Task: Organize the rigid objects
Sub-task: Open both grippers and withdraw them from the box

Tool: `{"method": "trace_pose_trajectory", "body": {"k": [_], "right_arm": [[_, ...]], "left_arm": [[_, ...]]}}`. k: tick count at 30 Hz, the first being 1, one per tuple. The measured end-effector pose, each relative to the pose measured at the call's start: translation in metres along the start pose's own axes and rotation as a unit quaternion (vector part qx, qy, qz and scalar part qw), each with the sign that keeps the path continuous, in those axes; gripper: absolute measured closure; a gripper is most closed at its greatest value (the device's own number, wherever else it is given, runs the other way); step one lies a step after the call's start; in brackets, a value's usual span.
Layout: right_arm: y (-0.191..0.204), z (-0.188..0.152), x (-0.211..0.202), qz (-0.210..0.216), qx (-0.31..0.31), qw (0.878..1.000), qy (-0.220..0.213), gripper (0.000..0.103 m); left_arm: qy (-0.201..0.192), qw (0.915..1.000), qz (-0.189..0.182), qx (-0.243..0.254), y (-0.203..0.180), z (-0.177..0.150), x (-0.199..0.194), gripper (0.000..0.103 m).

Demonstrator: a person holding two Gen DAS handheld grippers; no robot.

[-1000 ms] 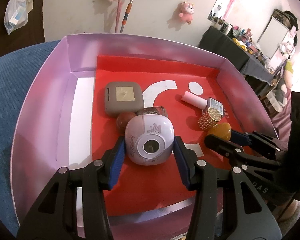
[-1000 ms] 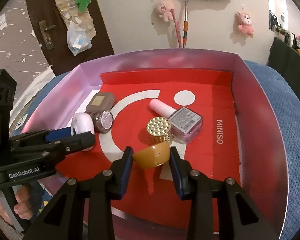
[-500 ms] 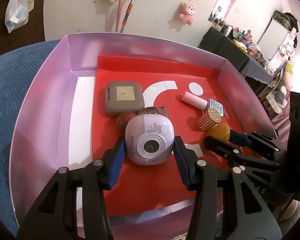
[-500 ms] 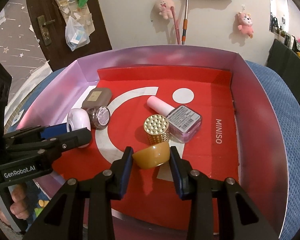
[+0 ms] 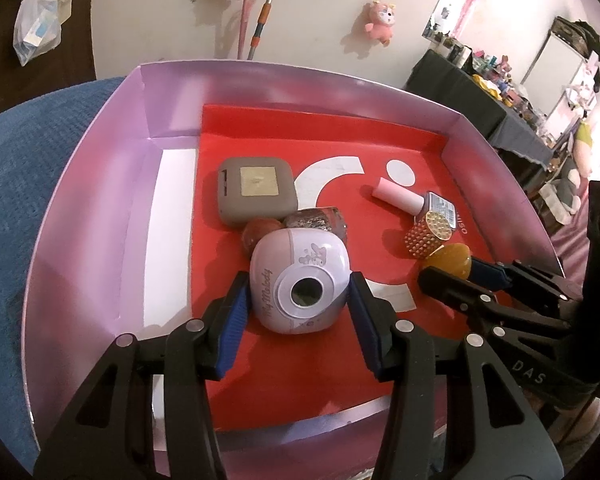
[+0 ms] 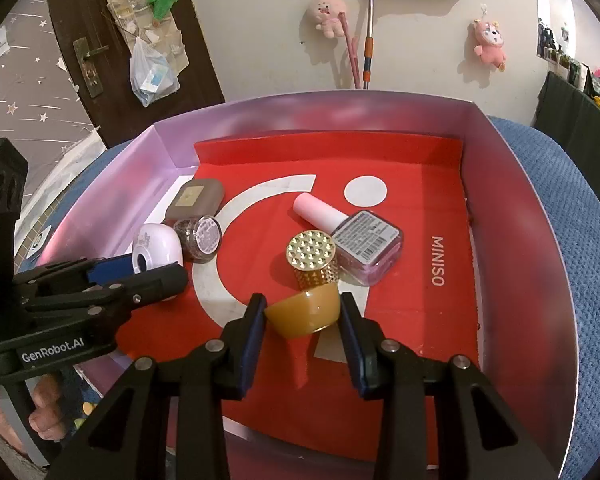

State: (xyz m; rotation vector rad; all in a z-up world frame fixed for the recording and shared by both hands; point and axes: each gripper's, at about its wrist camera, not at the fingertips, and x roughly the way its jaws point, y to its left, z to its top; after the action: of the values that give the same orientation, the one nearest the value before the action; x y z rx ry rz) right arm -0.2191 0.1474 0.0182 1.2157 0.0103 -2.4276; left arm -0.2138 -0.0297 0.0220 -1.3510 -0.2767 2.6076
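Note:
A pink-walled box [image 5: 100, 184] [image 6: 512, 208] with a red floor holds the objects. My left gripper [image 5: 298, 302] is shut on a white-lilac My Melody gadget [image 5: 300, 280], also seen in the right wrist view [image 6: 156, 246]. My right gripper [image 6: 302, 312] is shut on an amber cap [image 6: 304, 312], which shows at the right in the left wrist view [image 5: 450, 260]. A gold studded cap [image 6: 312, 258] and a pink nail polish bottle [image 6: 360, 236] lie just beyond the amber cap. A grey square case [image 5: 256, 190], a glitter jar [image 5: 316, 220] and a reddish-brown ball [image 5: 260, 232] lie behind the gadget.
The box sits on a blue textured cloth [image 5: 16, 168] [image 6: 580, 208]. The red floor [image 6: 420, 200] is bare at the far right near the MINISO print. A wall with plush toys and a dark door stand beyond.
Both grippers keep their hold. The right gripper with the amber cap has drawn slightly closer to the gold studded cap; the left has barely moved.

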Motion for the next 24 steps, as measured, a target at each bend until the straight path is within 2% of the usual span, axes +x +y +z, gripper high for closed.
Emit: {"method": "trace_pose_trajectory", "body": {"k": [4, 8, 12, 15, 19, 24], "right_arm": [[0.0, 0.0, -0.001, 0.002, 0.001, 1.0, 0.0, 0.062], [0.0, -0.002, -0.002, 0.003, 0.0, 1.0, 0.0, 0.057], [0.0, -0.003, -0.004, 0.004, 0.001, 1.0, -0.001, 0.051], [0.0, -0.004, -0.006, 0.002, 0.001, 1.0, -0.004, 0.045], [-0.001, -0.006, -0.008, 0.001, 0.005, 1.0, -0.006, 0.045], [0.001, -0.009, -0.016, 0.004, 0.003, 1.0, -0.013, 0.038]], "left_arm": [[-0.002, 1.0, 0.005, -0.005, 0.002, -0.002, -0.003, 0.045], [-0.006, 1.0, 0.003, -0.006, 0.003, -0.002, -0.007, 0.045], [-0.01, 0.9999, 0.012, 0.001, 0.0, -0.003, -0.011, 0.035], [-0.013, 0.9997, 0.017, 0.011, -0.004, -0.004, -0.014, 0.035], [-0.014, 0.9996, 0.021, 0.014, -0.007, -0.006, -0.018, 0.035], [-0.014, 0.9996, 0.02, 0.014, -0.008, -0.007, -0.019, 0.035]]}}
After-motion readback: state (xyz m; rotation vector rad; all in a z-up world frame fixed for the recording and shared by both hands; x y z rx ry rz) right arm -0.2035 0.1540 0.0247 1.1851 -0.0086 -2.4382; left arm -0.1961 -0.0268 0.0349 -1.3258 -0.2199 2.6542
